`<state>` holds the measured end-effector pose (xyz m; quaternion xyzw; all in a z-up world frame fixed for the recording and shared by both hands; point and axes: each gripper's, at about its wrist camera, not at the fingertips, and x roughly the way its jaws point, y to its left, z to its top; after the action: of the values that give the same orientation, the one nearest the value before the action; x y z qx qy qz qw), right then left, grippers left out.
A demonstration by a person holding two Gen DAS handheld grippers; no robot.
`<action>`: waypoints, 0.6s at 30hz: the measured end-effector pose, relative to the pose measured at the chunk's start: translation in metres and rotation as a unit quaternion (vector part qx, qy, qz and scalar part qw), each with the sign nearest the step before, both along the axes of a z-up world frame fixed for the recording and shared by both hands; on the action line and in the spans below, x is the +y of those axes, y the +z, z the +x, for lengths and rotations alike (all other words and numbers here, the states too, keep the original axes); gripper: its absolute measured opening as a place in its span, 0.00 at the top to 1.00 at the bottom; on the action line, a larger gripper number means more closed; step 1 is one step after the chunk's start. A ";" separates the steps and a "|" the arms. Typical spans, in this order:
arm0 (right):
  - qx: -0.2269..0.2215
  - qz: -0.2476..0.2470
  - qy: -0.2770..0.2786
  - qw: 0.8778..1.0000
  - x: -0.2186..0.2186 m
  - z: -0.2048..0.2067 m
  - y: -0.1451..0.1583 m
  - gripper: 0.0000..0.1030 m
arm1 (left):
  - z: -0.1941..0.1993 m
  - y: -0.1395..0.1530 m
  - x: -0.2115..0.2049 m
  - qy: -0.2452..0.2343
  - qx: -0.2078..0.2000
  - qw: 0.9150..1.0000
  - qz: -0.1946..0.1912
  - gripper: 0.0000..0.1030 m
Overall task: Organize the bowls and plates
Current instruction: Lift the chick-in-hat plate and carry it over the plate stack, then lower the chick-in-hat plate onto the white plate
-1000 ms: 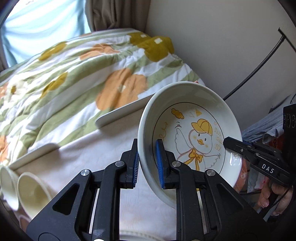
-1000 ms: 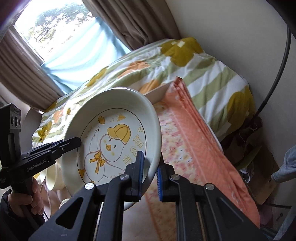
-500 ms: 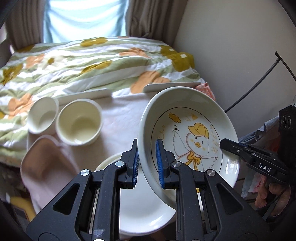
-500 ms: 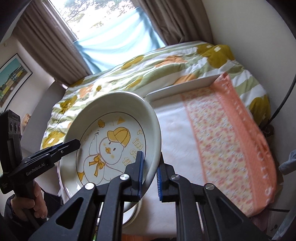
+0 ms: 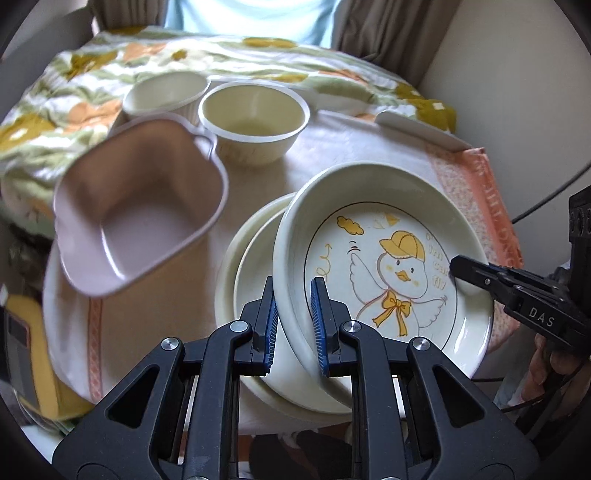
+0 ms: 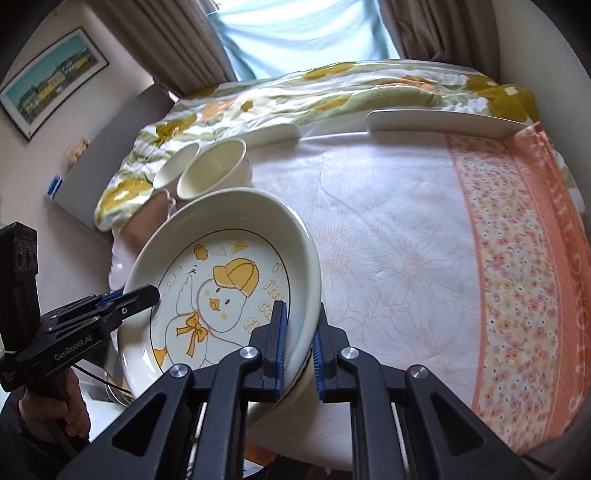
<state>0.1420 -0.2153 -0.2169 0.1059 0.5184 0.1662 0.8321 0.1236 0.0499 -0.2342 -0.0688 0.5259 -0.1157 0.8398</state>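
A cream duck-print plate [image 5: 388, 266] is held tilted between two hand-held tools, just above a stack of plain cream plates [image 5: 251, 273] on the cloth-covered tabletop [image 6: 388, 229]. The left tool [image 5: 293, 321] is clamped on the plate's left rim, blue pads on either side of the edge; the right tool [image 6: 299, 347] is likewise closed on the opposite rim. In the left wrist view the plate's lower edge appears to sit over the stack, though whether the two touch is hard to tell. Beyond the plate on its left side, a pink squarish bowl [image 5: 140, 218] shows blurred in the left wrist view, and past it two cream round bowls [image 5: 255, 122] stand side by side near the far edge of the tabletop. An orange flowered border [image 6: 517, 266] runs along the cloth to the right of the plate. A floral quilt [image 6: 314, 92] lies behind the tabletop, below a curtained window [image 6: 295, 33]. A hand [image 6: 55, 410] grips the left tool's handle.
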 end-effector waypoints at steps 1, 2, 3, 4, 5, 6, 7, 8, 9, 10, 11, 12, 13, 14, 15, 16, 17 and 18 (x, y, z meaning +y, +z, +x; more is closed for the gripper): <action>0.000 -0.004 0.007 1.000 0.002 0.002 -0.005 0.89 | 0.001 -0.006 0.001 0.007 0.005 1.000 -0.002 0.85; -0.003 -0.011 0.014 1.000 0.005 0.004 -0.008 0.89 | 0.001 -0.012 0.002 0.014 0.008 1.000 -0.005 0.85; -0.006 -0.018 0.020 1.000 0.008 0.005 -0.010 0.88 | 0.000 -0.017 0.003 0.021 0.010 1.000 -0.008 0.85; -0.008 -0.024 0.026 0.999 0.010 0.007 -0.012 0.89 | 0.001 -0.020 0.005 0.024 0.012 1.000 -0.010 0.85; -0.010 -0.026 0.031 0.999 0.012 0.008 -0.014 0.89 | 0.001 -0.023 0.007 0.027 0.013 0.999 -0.012 0.85; -0.011 -0.028 0.033 0.999 0.013 0.009 -0.016 0.89 | 0.001 -0.025 0.008 0.030 0.013 0.999 -0.012 0.85; -0.015 -0.032 0.038 0.999 0.015 0.009 -0.017 0.89 | 0.002 -0.027 0.008 0.031 0.014 0.999 -0.012 0.85; -0.018 -0.037 0.040 0.998 0.016 0.009 -0.017 0.89 | 0.003 -0.029 0.008 0.032 0.015 0.999 -0.012 0.85; -0.021 -0.042 0.041 0.998 0.018 0.009 -0.017 0.89 | 0.003 -0.030 0.007 0.032 0.016 0.999 -0.012 0.85; -0.020 -0.043 0.041 0.998 0.018 0.009 -0.019 0.88 | 0.004 -0.031 0.006 0.031 0.017 0.999 -0.010 0.85; -0.018 -0.042 0.040 0.998 0.017 0.009 -0.019 0.88 | 0.004 -0.032 0.004 0.030 0.017 0.999 -0.008 0.85; -0.016 -0.043 0.039 0.998 0.017 0.009 -0.020 0.89 | 0.004 -0.032 0.003 0.028 0.015 0.999 -0.006 0.85; -0.015 -0.043 0.039 0.998 0.017 0.009 -0.021 0.88 | 0.003 -0.032 0.001 0.026 0.014 1.000 -0.001 0.85; -0.015 -0.043 0.038 0.998 0.015 0.008 -0.021 0.88 | 0.003 -0.033 -0.002 0.024 0.013 1.000 0.001 0.85; -0.014 -0.044 0.038 0.998 0.014 0.008 -0.022 0.88 | 0.004 -0.033 -0.004 0.022 0.013 1.000 0.003 0.85; -0.012 -0.045 0.037 0.998 0.014 0.008 -0.022 0.88 | 0.003 -0.033 -0.004 0.020 0.012 1.000 0.008 0.85; -0.012 -0.044 0.036 0.998 0.014 0.008 -0.022 0.88 | 0.003 -0.033 -0.007 0.015 0.010 1.000 0.017 0.85; -0.013 -0.045 0.037 0.998 0.013 0.008 -0.022 0.88 | 0.002 -0.033 -0.010 0.012 0.008 1.000 0.027 0.85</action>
<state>0.1497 -0.2018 -0.2392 0.0472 0.5179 0.1746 0.8361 0.1255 0.0401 -0.2674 -0.0533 0.5344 -0.0913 0.8386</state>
